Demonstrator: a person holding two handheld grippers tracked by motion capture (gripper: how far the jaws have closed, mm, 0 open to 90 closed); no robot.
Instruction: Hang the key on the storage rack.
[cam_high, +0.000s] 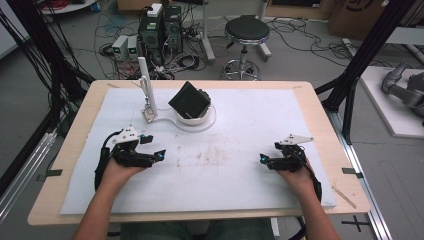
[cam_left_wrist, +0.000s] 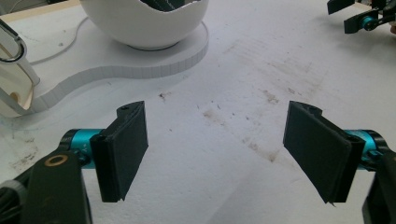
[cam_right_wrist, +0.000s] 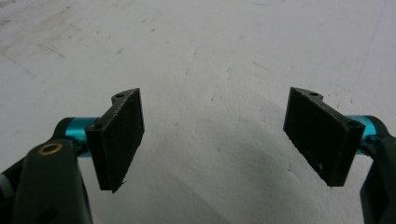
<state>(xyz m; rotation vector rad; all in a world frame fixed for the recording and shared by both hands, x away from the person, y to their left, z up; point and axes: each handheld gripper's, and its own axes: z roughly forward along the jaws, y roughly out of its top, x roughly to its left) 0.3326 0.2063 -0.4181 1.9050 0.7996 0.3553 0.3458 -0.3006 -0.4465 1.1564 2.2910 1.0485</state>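
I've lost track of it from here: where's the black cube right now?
In the high view the black cube sits tilted in the white bowl at the far middle of the table, right of the white upright stand, ahead of the left gripper.

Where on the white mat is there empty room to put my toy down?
The biggest bare patch lies in the middle of the white mat, between the left tongs and the right tongs. The mat's far right, beyond the right tongs, is bare too. It is crowded at the far left, around the white bowl with the black cube and the upright white stand.
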